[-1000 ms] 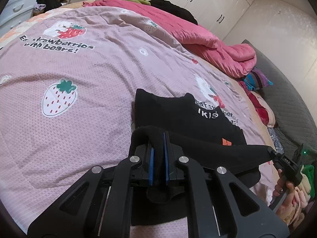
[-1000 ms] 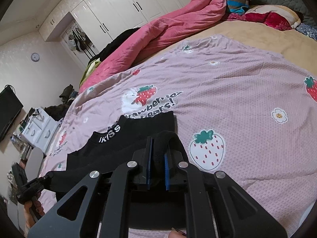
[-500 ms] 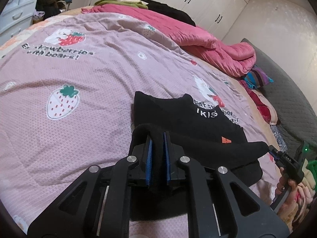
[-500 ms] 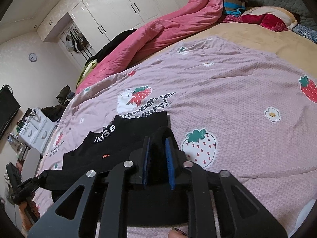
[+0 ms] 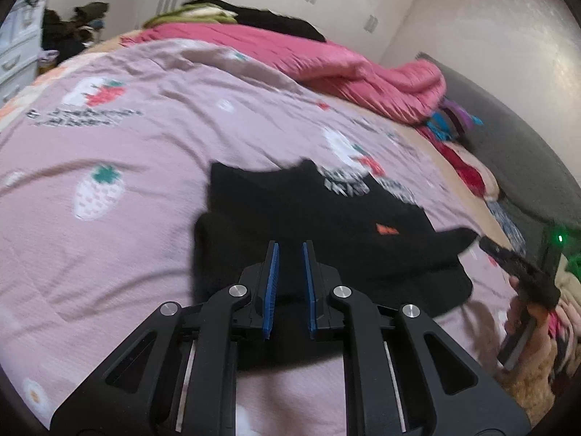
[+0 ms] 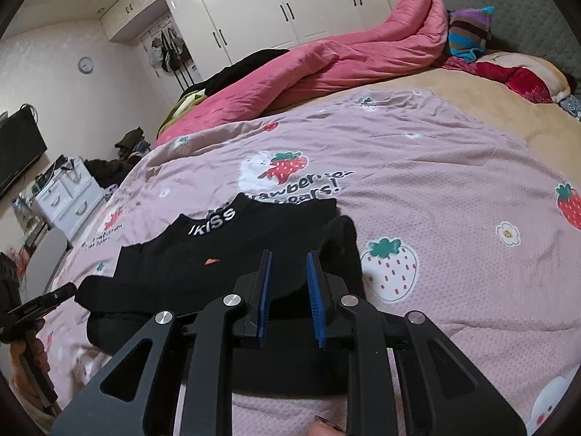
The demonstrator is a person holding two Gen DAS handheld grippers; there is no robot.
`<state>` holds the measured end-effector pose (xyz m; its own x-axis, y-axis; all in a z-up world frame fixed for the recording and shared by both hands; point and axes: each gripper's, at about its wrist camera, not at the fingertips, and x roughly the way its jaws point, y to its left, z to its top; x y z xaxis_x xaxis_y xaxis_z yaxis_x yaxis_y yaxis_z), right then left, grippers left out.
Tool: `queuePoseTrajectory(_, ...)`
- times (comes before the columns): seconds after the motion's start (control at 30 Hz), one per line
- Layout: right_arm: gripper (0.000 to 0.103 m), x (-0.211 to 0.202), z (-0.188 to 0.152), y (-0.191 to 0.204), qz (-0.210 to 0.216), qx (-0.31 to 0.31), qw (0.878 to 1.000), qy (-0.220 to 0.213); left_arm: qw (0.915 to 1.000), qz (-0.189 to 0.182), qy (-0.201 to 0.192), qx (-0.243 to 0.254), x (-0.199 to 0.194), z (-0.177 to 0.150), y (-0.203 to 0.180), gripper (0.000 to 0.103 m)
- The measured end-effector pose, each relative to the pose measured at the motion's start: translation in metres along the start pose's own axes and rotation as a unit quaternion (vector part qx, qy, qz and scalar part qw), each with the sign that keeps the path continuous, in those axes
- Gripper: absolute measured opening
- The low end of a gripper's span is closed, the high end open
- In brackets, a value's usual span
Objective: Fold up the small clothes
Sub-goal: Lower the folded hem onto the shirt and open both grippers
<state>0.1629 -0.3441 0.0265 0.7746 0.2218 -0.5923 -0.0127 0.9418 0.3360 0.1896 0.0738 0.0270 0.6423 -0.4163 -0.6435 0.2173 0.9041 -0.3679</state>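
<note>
Fold laid: your left claw [image 5: 290,250] and right claw [image 6: 288,259] stand apart, empty, above the black top [image 6: 232,254]; next, grip its near edge

Matt black knit garment [image 6: 232,254] on a dimpled cloth bedspread [image 6: 417,167] (cupboard doors [image 6: 247,3] glossy).

One black garment [image 6: 232,254] is lying on one strawberry-print bedspread [image 6: 435,189]. Two grippers are showing: the left gripper [image 5: 289,250] and the right gripper [image 6: 288,259]. One pink quilt [image 6: 326,65] and one striped cloth [image 6: 468,32] are lying behind. One wall clock [image 6: 85,64] is hanging.
</note>
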Motion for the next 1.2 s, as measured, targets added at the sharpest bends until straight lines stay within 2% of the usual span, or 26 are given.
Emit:
queuePoseTrajectory(0.23,0.020,0.009,-0.020,0.012,0.003,-0.026,0.999,0.035,0.9980,-0.014,0.044,0.043,0.019,-0.024,-0.029,0.006)
queuePoseTrajectory(0.5,0.020,0.024,-0.038,0.033,0.003,-0.062,0.996,0.071,0.9935,-0.004,0.078,0.083,0.036,-0.044,-0.044,0.006)
queuePoseTrajectory(0.53,0.020,0.027,-0.041,0.035,0.005,-0.065,0.995,0.076,0.9926,0.002,0.081,0.090,0.039,-0.047,-0.046,0.009)
queuePoseTrajectory(0.67,0.020,0.040,-0.051,0.045,0.002,-0.080,0.992,0.100,0.9908,0.021,0.082,0.106,0.045,-0.050,-0.048,0.011)
queuePoseTrajectory(0.8,0.020,0.045,-0.054,0.051,-0.014,-0.101,0.989,0.103,0.9902,0.032,0.076,0.113,0.047,-0.048,-0.047,0.013)
queuePoseTrajectory(1.2,0.020,0.072,-0.040,0.040,-0.021,-0.087,0.989,0.120,0.9869,0.052,0.078,0.131,0.068,-0.030,-0.040,0.018)
